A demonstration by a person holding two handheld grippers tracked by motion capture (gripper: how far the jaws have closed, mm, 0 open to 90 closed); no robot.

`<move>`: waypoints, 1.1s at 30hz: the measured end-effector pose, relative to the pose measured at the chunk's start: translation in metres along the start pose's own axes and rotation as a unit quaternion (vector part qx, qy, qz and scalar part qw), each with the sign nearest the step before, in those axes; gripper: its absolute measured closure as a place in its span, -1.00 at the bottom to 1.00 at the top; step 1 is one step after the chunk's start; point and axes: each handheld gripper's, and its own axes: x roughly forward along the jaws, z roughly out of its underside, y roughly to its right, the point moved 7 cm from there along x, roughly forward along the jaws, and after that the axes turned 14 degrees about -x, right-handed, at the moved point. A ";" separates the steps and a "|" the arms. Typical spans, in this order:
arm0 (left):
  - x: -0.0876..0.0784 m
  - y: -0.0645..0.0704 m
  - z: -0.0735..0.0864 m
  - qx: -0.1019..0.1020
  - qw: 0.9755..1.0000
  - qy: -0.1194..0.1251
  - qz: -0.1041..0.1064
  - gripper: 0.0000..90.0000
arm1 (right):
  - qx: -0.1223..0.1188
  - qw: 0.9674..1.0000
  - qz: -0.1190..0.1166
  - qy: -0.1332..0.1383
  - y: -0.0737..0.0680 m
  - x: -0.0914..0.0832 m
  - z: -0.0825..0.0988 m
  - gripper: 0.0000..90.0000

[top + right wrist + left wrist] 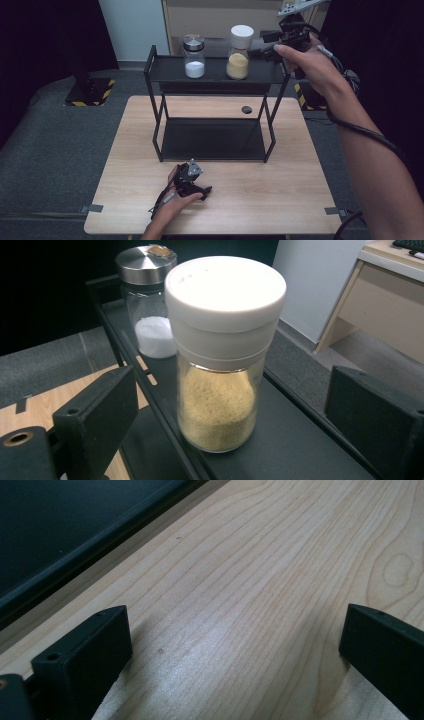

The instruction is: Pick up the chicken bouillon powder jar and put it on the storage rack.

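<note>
A black two-shelf rack [215, 71] stands on the wooden table [280, 190]. On its top shelf [300, 440] are two jars, both upright. One has a white lid and yellow powder [239, 52] [220, 365]. The other has a metal lid and white powder [194, 56] [150, 305]. My right gripper [262, 44] [230, 375] is held level at the shelf's right end, open, its jaws either side of the yellow-powder jar with gaps on both sides. My left gripper [204, 191] [235, 625] rests open on the table in front of the rack, nothing between its jaws.
The rack's lower shelf [212, 140] is bare. A small black round cap [246, 109] sits in the tabletop behind the rack. A wooden cabinet [385, 295] and dark floor lie beyond the table.
</note>
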 end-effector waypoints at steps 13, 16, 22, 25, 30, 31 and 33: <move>0.000 0.000 0.000 0.003 1.000 -0.002 0.000 -1.00 | -0.007 1.000 -0.001 -0.006 -0.020 -0.011 0.012 -0.84; 0.000 0.000 0.000 0.000 1.000 0.000 0.000 -1.00 | -0.011 1.000 -0.002 -0.005 -0.028 -0.013 0.016 -0.84; 0.000 0.000 0.000 0.000 1.000 0.000 0.001 -1.00 | -0.017 1.000 -0.003 0.001 -0.048 -0.015 0.030 -0.84; 0.000 0.000 0.000 0.000 1.000 0.000 0.001 -1.00 | -0.019 1.000 -0.007 0.003 -0.057 -0.016 0.037 -0.84; 0.000 0.000 0.000 0.000 1.000 0.000 0.000 -1.00 | -0.013 1.000 -0.009 0.005 -0.071 -0.016 0.051 -0.83; 0.000 0.000 0.000 0.000 1.000 0.000 0.000 -1.00 | -0.012 1.000 -0.008 0.006 -0.074 -0.016 0.053 -0.83; 0.000 0.000 0.000 0.000 1.000 0.001 0.001 -1.00 | -0.013 1.000 -0.007 0.007 -0.078 -0.017 0.058 -0.83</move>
